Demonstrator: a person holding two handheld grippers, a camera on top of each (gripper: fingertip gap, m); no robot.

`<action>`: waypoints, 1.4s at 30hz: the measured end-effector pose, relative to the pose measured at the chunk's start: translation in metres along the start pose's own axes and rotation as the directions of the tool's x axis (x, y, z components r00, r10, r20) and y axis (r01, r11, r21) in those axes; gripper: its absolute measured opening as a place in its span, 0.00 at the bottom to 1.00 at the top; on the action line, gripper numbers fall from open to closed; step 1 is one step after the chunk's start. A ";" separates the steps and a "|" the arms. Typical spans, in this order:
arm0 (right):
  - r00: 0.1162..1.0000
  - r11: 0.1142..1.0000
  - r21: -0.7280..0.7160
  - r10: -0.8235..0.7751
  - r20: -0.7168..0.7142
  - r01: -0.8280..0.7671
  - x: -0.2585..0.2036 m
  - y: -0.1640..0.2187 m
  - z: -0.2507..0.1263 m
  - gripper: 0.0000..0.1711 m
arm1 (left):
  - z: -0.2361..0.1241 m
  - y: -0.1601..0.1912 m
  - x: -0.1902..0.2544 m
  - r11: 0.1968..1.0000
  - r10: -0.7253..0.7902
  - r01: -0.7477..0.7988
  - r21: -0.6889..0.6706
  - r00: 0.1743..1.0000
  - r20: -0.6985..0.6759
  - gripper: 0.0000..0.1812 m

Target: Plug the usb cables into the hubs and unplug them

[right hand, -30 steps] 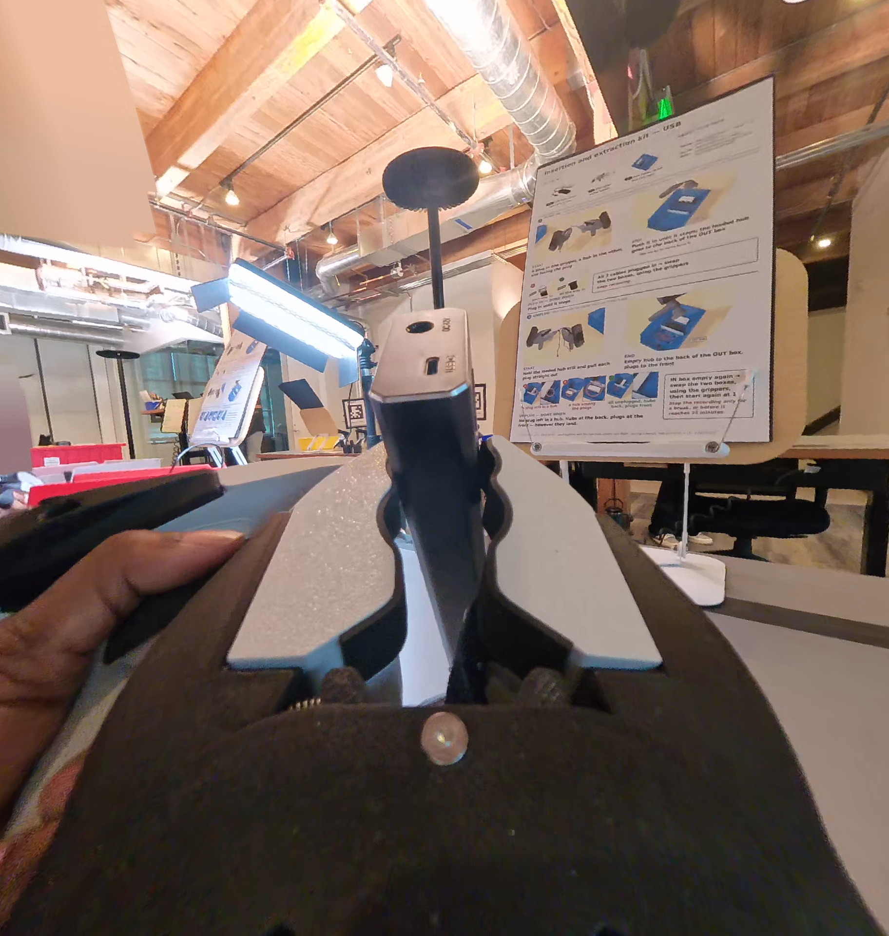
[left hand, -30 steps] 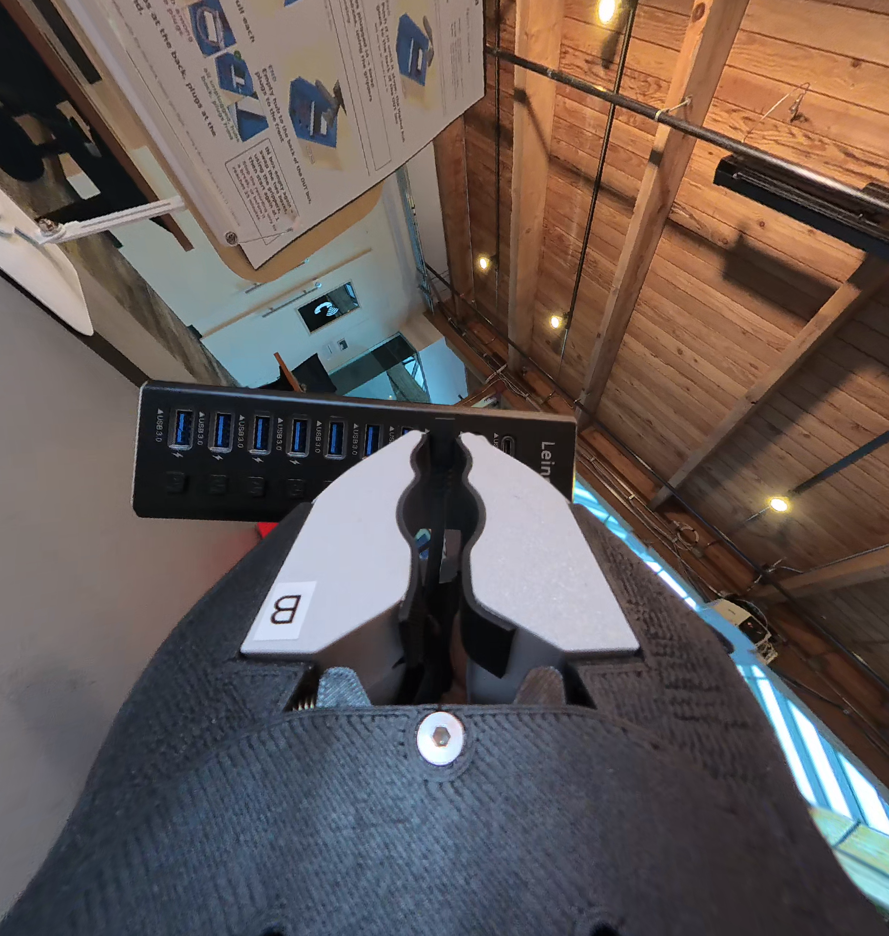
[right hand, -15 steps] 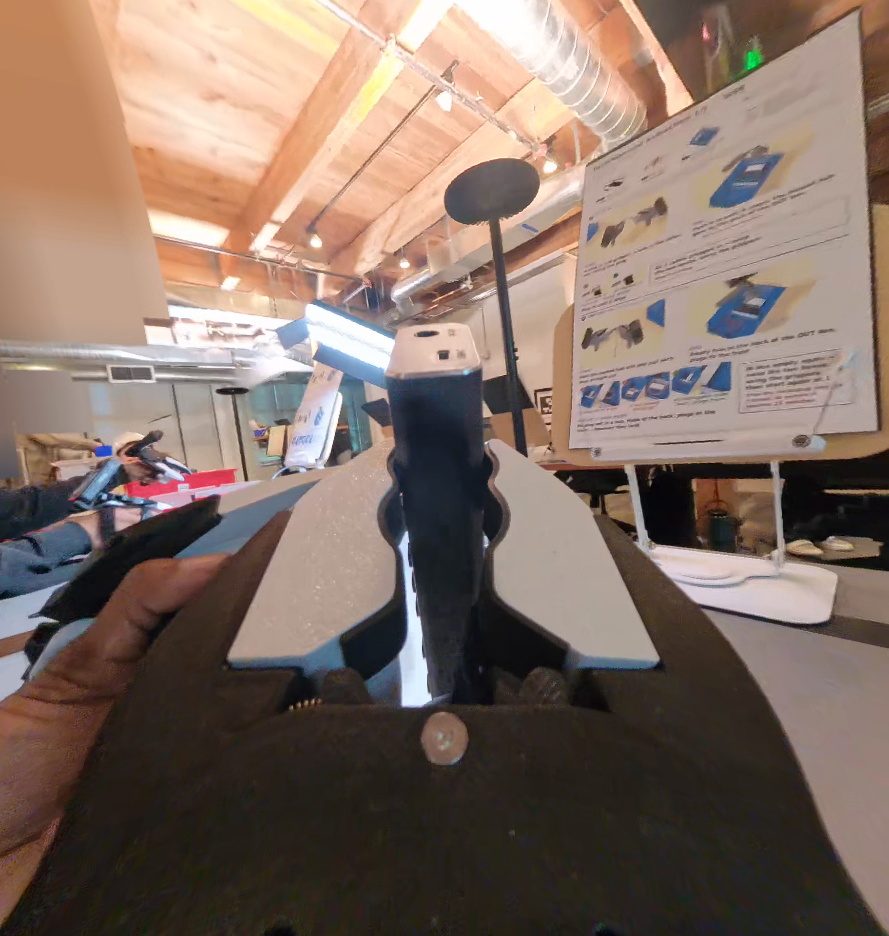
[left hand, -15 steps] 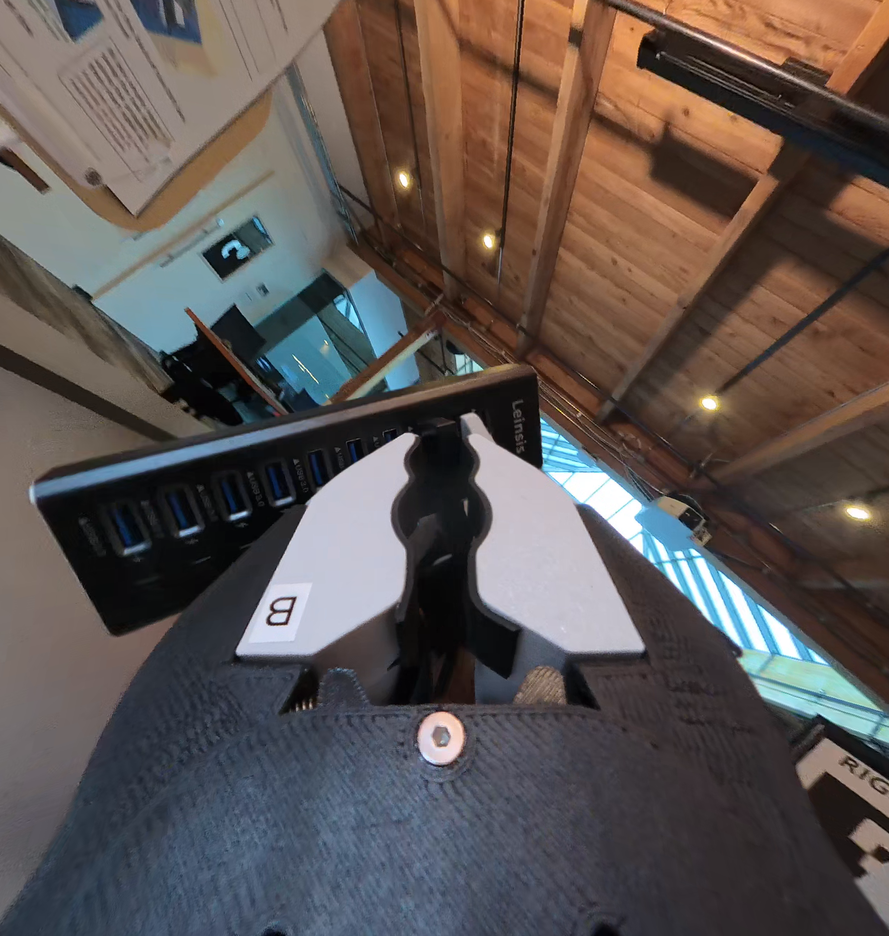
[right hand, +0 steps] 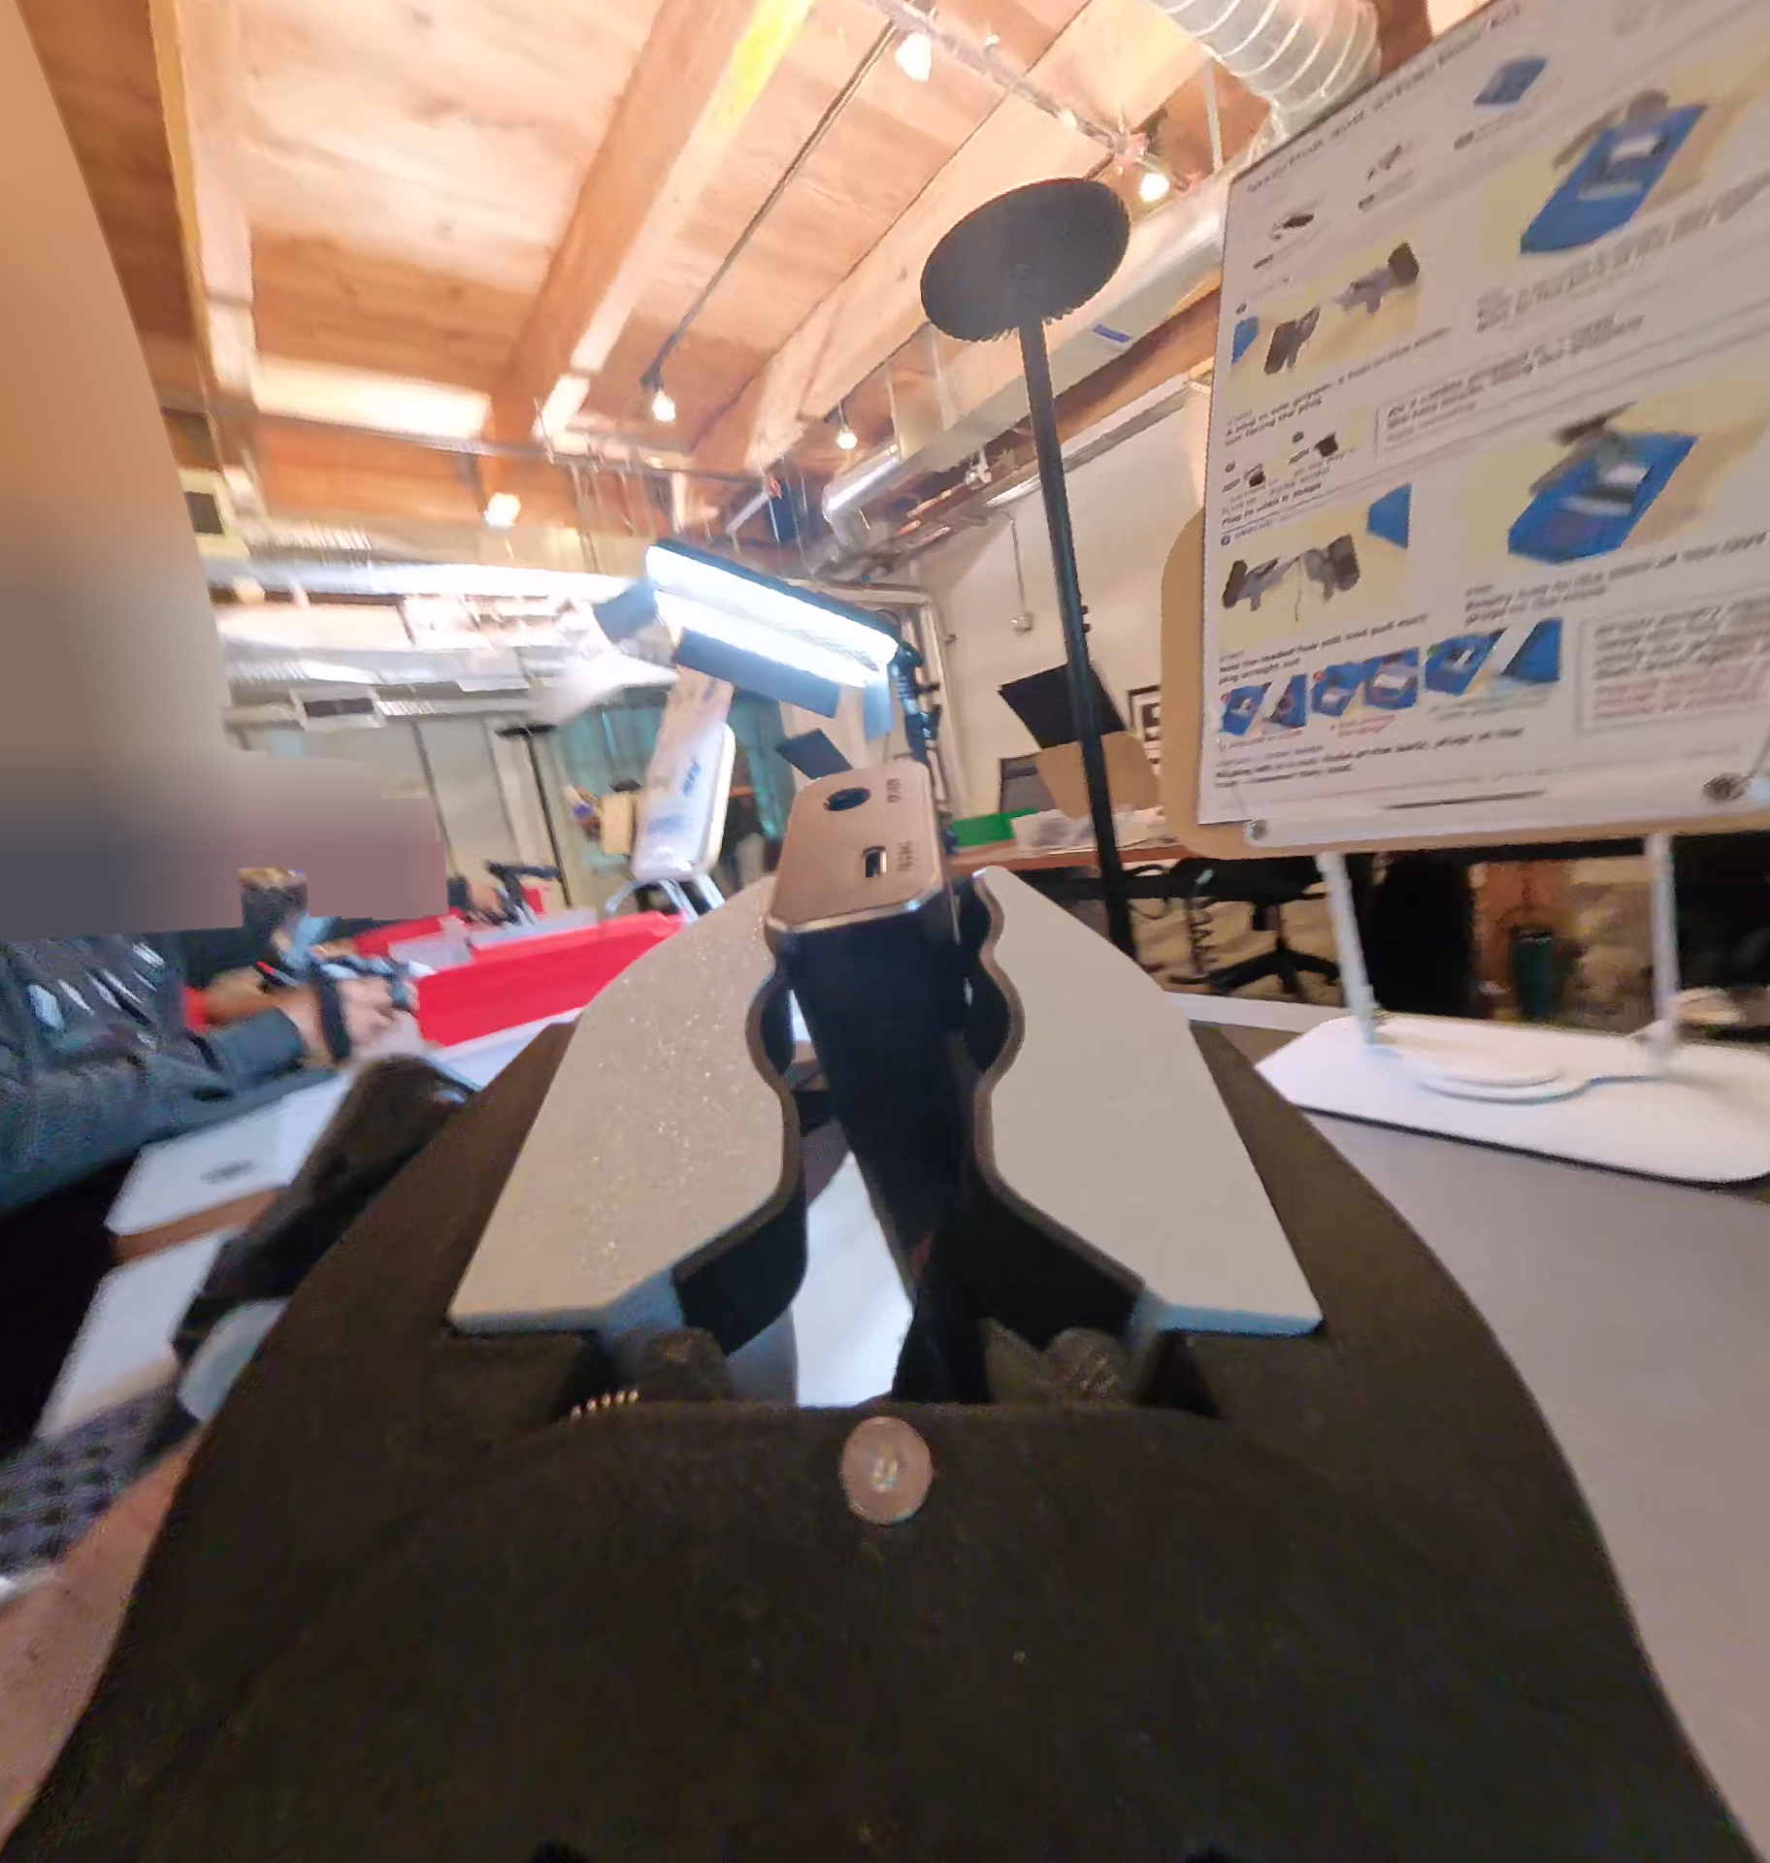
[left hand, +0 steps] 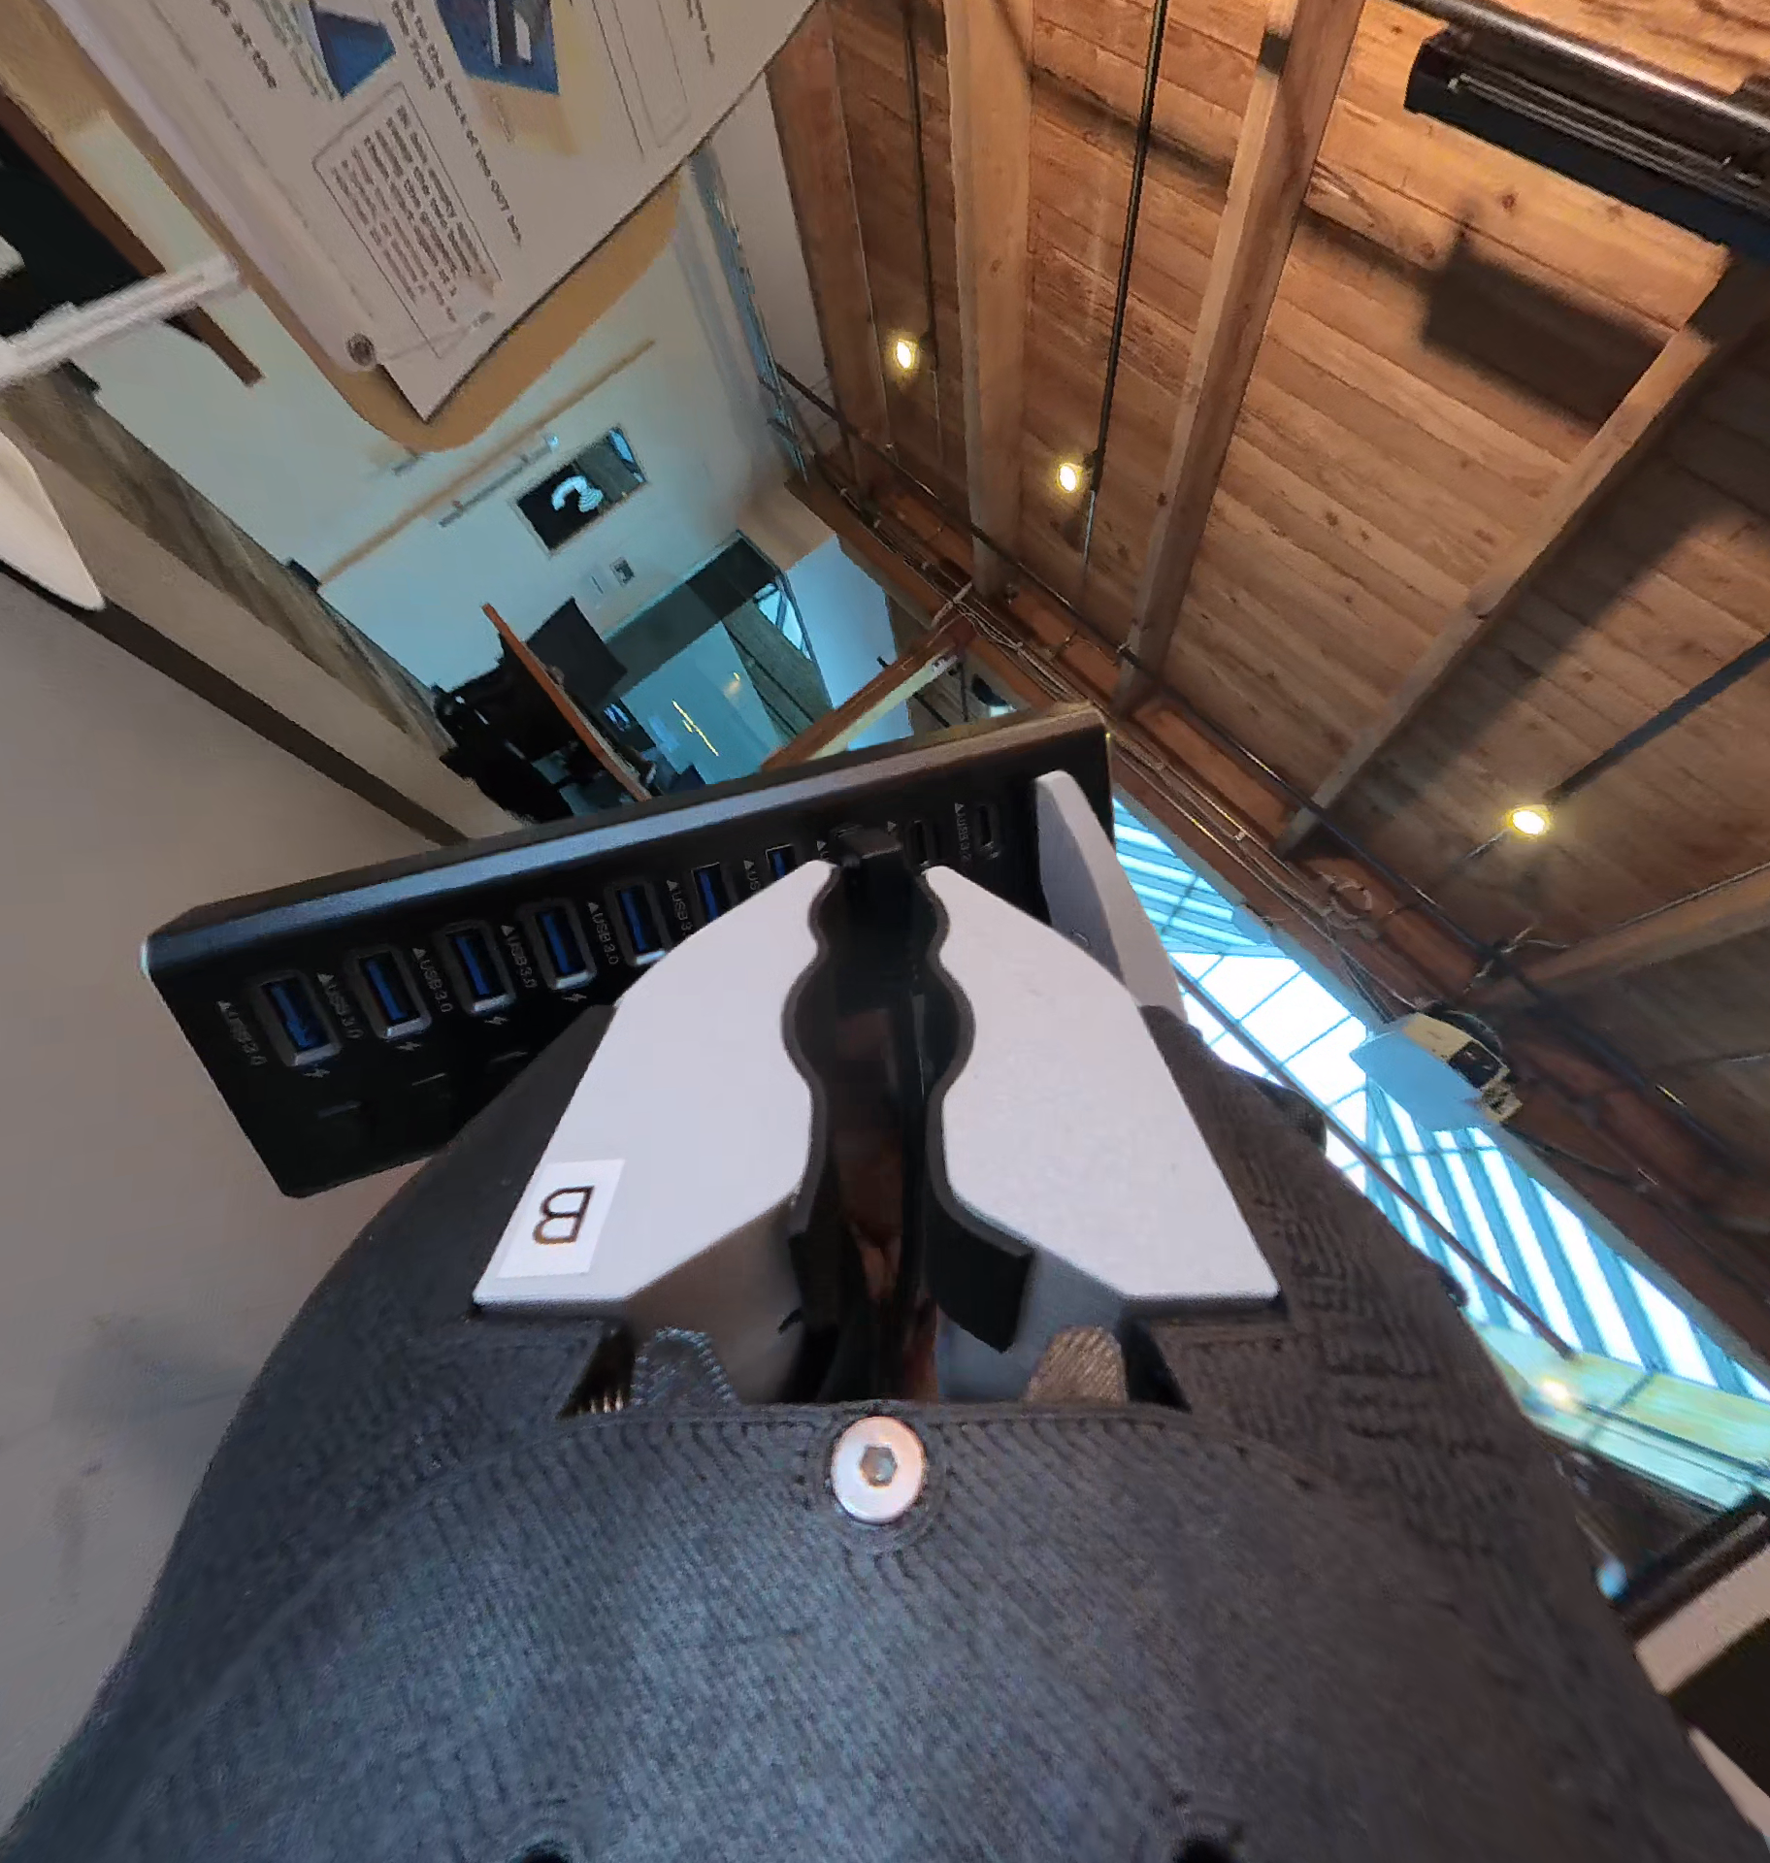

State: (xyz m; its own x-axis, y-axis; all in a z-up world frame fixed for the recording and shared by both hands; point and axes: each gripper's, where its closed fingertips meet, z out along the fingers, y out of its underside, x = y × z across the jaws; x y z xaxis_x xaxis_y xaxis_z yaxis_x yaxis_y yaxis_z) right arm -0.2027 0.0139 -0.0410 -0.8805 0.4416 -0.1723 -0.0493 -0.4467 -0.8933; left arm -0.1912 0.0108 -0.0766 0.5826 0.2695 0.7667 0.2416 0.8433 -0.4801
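A grey table (right hand: 1567, 1311) carries a white sign-stand base (right hand: 1526, 1099).

The left hand-held gripper (left hand: 876, 887) has matt, finely grained grey fingers (left hand: 699, 1069) set in a coarse, ribbed black plastic body. The hub (left hand: 478, 968) is smooth black with a slight sheen, its sockets glossy blue; its end cap (right hand: 856, 857) looks like brushed silvery metal. The bench (right hand: 1567, 1311) is matt pale grey. Overhead, the ceiling (left hand: 1365, 454) is rough, knotty wood. The instruction sheet (right hand: 1506, 454) is smooth paper.

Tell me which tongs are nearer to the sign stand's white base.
Right. The right tongs are beside the base; the left tongs are farther, beyond the hub.
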 end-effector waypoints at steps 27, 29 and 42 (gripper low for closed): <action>0.966 0.904 -0.350 -0.258 0.018 0.248 0.013 0.052 -0.003 0.16 | -0.019 0.013 -0.045 0.966 -0.164 0.196 -0.171 0.969 0.184 0.06; 0.967 0.905 -0.350 -0.253 0.014 0.242 0.011 0.053 -0.002 0.16 | -0.019 0.013 -0.046 0.959 -0.220 0.245 -0.139 0.960 0.172 0.06; 0.997 0.964 -0.264 -0.054 -0.046 0.040 0.027 0.038 -0.008 0.16 | -0.008 0.021 -0.033 0.943 -0.129 0.146 -0.300 0.989 0.078 0.11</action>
State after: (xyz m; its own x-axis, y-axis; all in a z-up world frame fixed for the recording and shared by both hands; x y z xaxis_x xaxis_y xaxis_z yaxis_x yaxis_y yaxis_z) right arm -0.2244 0.0150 -0.0832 -0.8539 0.5004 -0.1427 0.0417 -0.2076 -0.9773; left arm -0.1990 0.0161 -0.1152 0.4847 0.1940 0.8529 0.5454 0.6952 -0.4681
